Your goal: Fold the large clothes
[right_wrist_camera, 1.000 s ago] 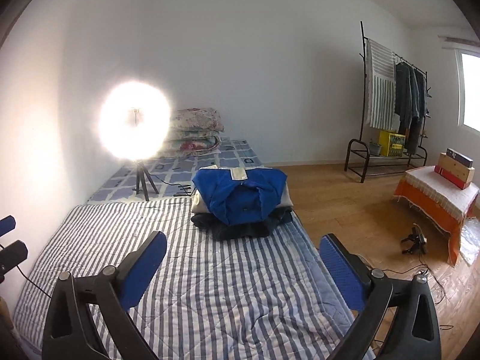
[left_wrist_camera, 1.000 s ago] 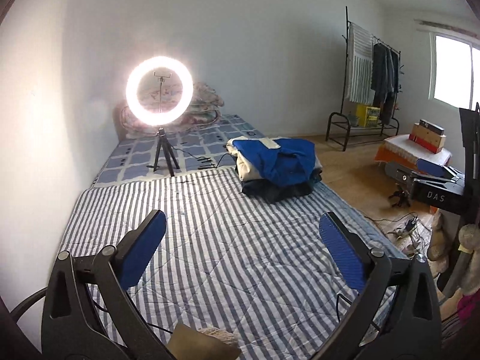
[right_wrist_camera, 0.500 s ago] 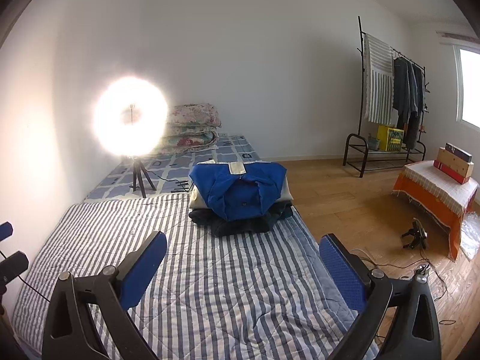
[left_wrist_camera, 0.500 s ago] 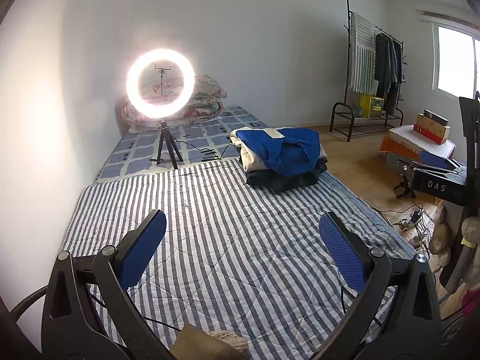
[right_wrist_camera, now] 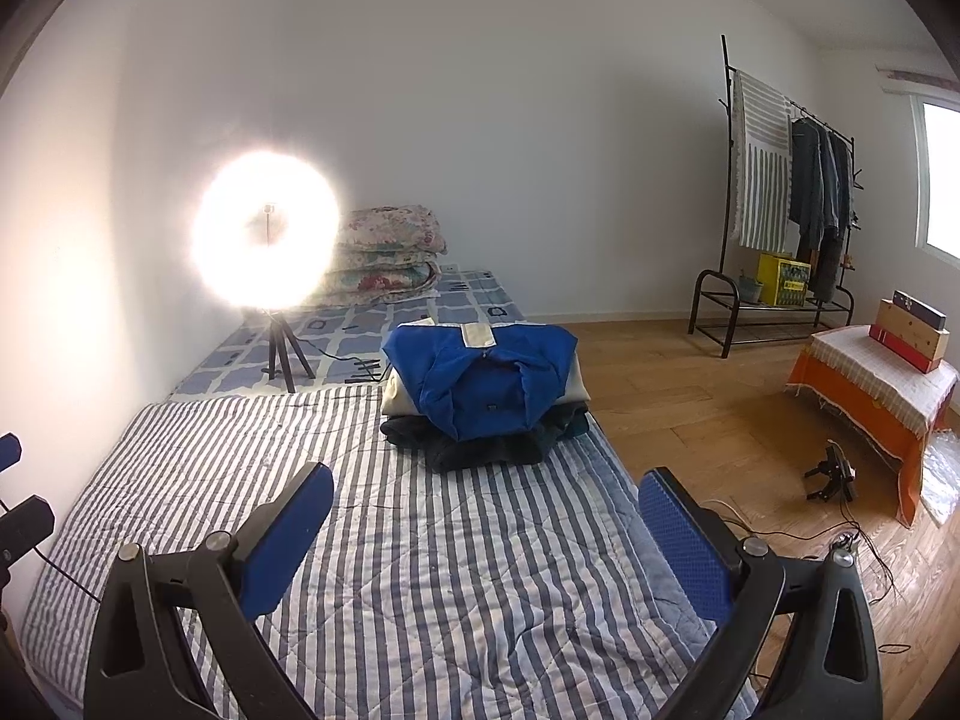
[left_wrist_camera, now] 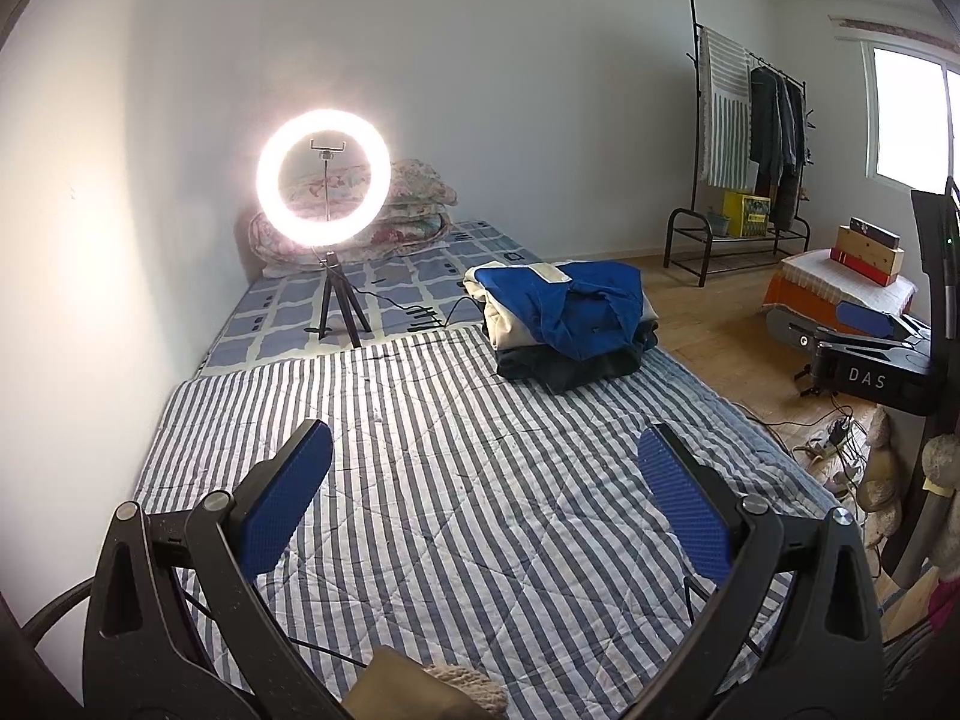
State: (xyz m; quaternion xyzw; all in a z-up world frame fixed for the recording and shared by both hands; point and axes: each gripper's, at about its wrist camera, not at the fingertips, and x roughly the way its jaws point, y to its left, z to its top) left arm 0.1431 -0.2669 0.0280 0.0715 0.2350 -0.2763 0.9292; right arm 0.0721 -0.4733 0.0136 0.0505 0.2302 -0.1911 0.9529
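A stack of folded clothes, with a blue garment on top of a cream one and dark ones, sits at the far right of the striped quilt. It also shows in the right wrist view. My left gripper is open and empty, held above the near part of the quilt. My right gripper is open and empty, above the quilt's right side. The right gripper's body also shows at the right edge of the left wrist view.
A lit ring light on a tripod stands on the checked mattress by folded floral bedding. On the wooden floor are a clothes rack, an orange-draped table with boxes, cables and a small tripod.
Both views have shifted a little: the clothes stack and ring light sit slightly lower and nearer in the left wrist view. Both grippers stay open and empty.
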